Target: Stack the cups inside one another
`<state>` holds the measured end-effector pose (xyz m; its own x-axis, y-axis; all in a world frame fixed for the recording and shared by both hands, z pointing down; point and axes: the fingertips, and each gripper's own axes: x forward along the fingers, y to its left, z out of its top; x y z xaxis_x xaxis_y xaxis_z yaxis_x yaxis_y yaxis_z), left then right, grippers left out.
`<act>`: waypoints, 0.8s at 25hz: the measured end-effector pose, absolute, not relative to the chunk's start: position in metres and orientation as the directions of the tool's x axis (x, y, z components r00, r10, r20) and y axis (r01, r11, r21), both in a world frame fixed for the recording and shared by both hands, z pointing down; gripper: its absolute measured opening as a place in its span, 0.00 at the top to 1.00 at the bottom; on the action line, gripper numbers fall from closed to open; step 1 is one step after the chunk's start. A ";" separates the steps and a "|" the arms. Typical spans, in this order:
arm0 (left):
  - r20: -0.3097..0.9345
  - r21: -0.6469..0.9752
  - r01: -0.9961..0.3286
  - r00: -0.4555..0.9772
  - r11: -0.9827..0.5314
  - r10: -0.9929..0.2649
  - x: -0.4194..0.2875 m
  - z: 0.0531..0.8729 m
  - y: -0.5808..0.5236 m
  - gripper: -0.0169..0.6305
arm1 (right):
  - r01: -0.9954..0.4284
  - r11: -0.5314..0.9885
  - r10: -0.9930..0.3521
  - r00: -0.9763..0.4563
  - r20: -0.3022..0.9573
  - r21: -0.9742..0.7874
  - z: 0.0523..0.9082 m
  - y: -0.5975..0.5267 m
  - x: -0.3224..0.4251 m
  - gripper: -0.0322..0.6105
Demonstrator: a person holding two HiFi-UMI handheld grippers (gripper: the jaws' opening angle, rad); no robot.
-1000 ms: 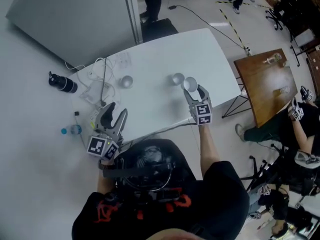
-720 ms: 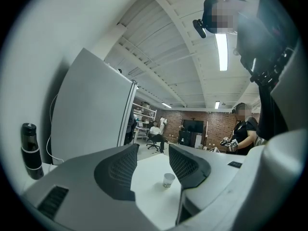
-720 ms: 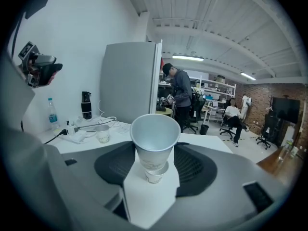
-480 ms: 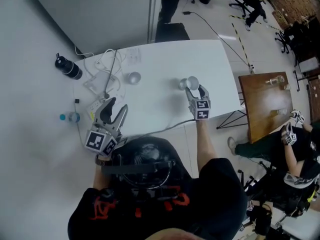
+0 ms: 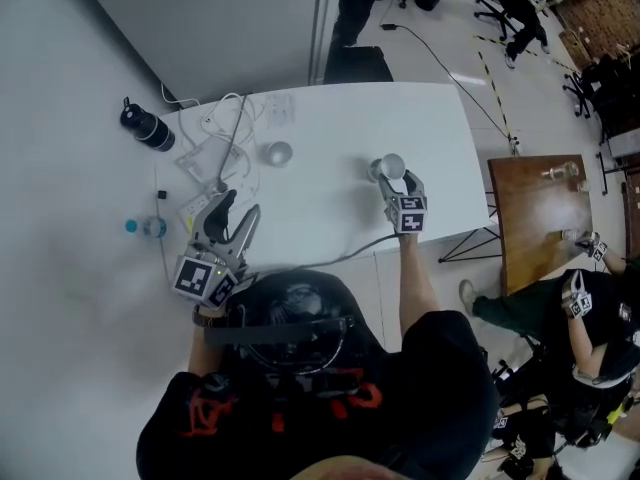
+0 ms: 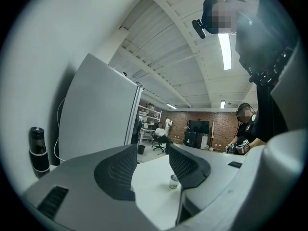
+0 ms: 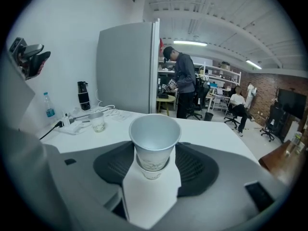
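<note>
My right gripper (image 7: 154, 154) has a white paper cup (image 7: 154, 136) between its pads. The pads touch the cup's sides while the jaws are opening. The cup's base sits inside a second cup (image 7: 152, 171) standing on the white table (image 5: 330, 118). From the head view this pair (image 5: 388, 167) is right of the table's middle, at the right gripper (image 5: 398, 181). A third cup (image 5: 279, 153) stands alone towards the left and also shows small in the left gripper view (image 6: 174, 181). My left gripper (image 5: 240, 204) hangs open and empty at the table's front left.
Cables and a power strip (image 5: 205, 158) lie on the table's left end. A black bottle (image 5: 146, 128) and a water bottle (image 5: 146, 227) stand off to the left. A grey partition (image 5: 230, 18) is behind, a wooden table (image 5: 540, 213) and a person (image 5: 590, 308) to the right.
My right gripper has sunk with its cup from beside the second cup to sit over it. The left gripper has hardly shifted.
</note>
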<state>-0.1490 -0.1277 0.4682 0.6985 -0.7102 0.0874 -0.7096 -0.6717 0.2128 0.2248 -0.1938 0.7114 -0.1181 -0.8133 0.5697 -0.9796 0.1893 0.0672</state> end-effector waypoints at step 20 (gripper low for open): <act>0.087 0.214 -0.731 0.675 -0.648 -0.733 -0.146 0.467 -0.132 0.66 | -0.970 0.244 -0.762 -0.181 0.622 0.017 0.730 -0.201 0.218 0.44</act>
<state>-0.1463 -0.1323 0.4675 0.6751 -0.7326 0.0870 -0.7309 -0.6481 0.2139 0.2176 -0.2008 0.7295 -0.1811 -0.7622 0.6215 -0.9695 0.2444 0.0173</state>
